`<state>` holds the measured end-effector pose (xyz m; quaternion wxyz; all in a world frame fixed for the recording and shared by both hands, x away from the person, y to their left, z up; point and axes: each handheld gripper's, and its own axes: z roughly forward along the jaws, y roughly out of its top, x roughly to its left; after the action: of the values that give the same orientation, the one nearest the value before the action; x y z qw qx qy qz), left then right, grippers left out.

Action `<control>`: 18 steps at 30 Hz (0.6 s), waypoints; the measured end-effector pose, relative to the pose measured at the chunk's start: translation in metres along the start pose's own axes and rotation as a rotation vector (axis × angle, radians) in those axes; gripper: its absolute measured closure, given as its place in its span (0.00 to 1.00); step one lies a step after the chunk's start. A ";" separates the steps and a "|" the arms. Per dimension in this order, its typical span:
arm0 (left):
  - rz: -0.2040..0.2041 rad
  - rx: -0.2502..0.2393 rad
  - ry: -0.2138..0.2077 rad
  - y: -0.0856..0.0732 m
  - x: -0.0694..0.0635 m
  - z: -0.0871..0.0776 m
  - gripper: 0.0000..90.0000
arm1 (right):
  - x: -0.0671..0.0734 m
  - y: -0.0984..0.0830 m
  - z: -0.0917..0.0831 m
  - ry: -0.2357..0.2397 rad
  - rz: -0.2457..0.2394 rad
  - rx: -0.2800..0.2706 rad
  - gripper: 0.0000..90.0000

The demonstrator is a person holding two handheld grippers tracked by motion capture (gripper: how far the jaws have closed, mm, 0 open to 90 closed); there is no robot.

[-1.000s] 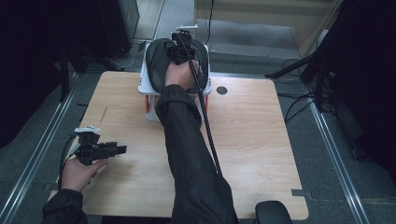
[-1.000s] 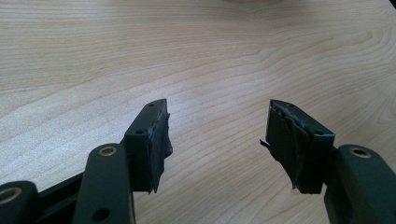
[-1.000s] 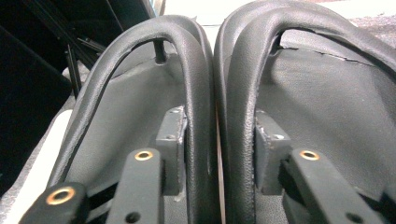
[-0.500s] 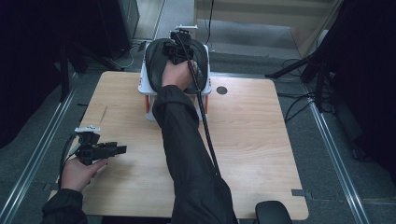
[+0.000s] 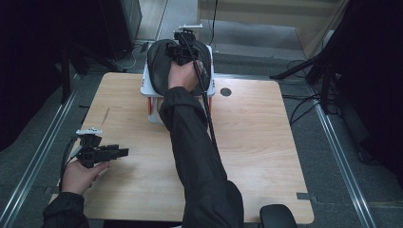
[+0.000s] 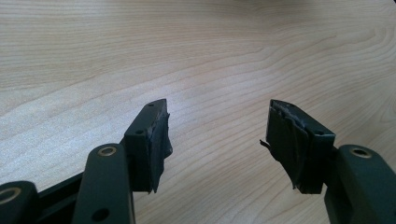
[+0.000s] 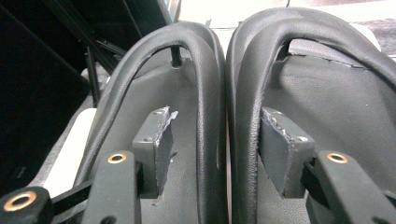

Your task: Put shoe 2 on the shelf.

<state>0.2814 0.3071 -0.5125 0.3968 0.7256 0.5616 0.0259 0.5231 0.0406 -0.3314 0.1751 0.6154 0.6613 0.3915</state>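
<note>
The pair of black flip-flops (image 7: 224,93) lies side by side on a white rack (image 5: 148,85) at the table's (image 5: 266,142) far edge. The right gripper (image 7: 212,140) straddles both inner straps; its jaws have just been opening and now stand wide. The left pad looks clear of its strap, the right pad is touching or nearly so, no real grip. Risk: pulling back w/ a pad snagged under a strap could drag a sandal off the rack. Rack holds just the sandals, afaict. Left gripper (image 6: 217,135) is open, empty, low over bare wood near the table's near-left corner
</note>
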 end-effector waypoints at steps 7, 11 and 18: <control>0.006 0.008 -0.001 0.001 0.000 0.002 0.44 | -0.005 0.005 -0.017 0.055 -0.052 -0.024 0.52; 0.011 0.009 0.000 0.002 0.000 0.003 0.44 | -0.008 0.005 -0.024 0.087 -0.094 0.016 0.53; 0.015 0.016 -0.004 0.004 -0.002 0.006 0.44 | -0.013 -0.004 -0.036 0.136 -0.159 0.047 0.53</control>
<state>0.2870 0.3019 -0.5129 0.3919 0.7330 0.5556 0.0230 0.4970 0.0174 -0.3148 0.1458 0.5371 0.7274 0.4014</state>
